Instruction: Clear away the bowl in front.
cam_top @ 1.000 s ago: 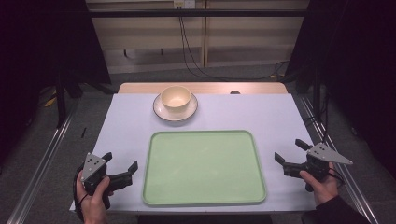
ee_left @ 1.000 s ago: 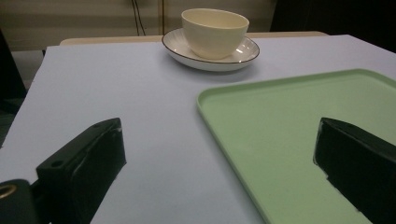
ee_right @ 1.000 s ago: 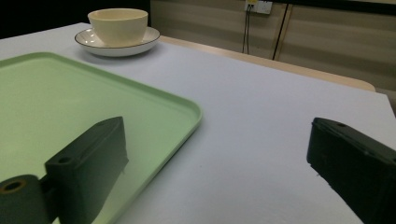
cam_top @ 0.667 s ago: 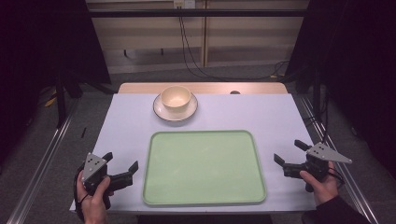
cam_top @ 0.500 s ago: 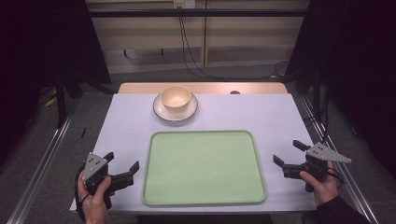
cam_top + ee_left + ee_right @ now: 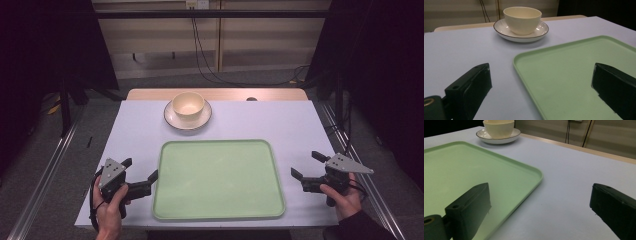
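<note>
Left gripper (image 6: 141,174) sits at the near left of the table (image 6: 300,125), held in the person's left hand (image 6: 109,205), jaws spread wide with nothing between them. Its inner jaw tip sits right at the left rim of the green tray (image 6: 218,178) — from the left gripper view that jaw overlaps the tray surface, touching or not I can't tell.

Right gripper (image 6: 305,166) is at the near right, held in the right hand (image 6: 343,196), jaws also released and empty. It sits just beside the tray's right rim, apart from it, over bare table.

The tray lies flat between the two grippers, empty.

Farther out, beyond the tray's far edge and slightly toward the left gripper's side — a cream bowl (image 6: 188,104) standing upright on a white saucer (image 6: 176,120) with a dark rim. Well apart from both grippers.
</note>
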Motion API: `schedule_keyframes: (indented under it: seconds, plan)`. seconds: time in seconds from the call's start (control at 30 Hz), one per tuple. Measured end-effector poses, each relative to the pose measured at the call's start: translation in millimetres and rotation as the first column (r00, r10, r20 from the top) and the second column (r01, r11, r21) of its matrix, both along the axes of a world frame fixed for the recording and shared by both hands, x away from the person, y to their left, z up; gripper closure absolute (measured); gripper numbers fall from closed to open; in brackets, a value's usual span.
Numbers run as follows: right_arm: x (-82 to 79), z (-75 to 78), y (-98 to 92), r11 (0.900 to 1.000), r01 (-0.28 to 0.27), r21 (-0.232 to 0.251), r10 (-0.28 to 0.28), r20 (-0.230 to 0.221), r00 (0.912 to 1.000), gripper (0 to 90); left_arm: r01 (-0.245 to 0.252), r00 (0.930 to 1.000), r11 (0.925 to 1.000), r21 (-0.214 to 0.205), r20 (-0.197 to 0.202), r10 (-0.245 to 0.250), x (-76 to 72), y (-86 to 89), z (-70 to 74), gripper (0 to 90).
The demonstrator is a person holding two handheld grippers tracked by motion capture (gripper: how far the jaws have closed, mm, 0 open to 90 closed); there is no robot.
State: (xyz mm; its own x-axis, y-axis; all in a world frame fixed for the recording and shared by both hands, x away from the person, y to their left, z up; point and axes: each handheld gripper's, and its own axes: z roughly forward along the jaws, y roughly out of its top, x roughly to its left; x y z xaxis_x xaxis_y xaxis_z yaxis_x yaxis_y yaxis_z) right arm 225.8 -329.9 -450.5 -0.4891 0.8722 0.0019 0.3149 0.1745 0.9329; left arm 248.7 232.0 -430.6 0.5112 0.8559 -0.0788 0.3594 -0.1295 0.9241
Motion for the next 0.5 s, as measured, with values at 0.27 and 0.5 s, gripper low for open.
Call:
schedule_keyframes:
  seconds: [0.27,0.5]
  plan:
    - [0.1,-0.6,0.5,1.0000,-0.006,-0.003,0.006,-0.004,1.0000,3.5,0.024,0.9995,0.9994,0.026,0.020,-0.024,18.3,-8.9,4.1,2.6]
    - [-0.1,-0.4,0.4,1.0000,-0.008,0.001,0.008,-0.006,1.0000,3.7,0.039,0.9991,0.9989,0.024,0.016,-0.040,31.7,-13.9,7.6,2.7]
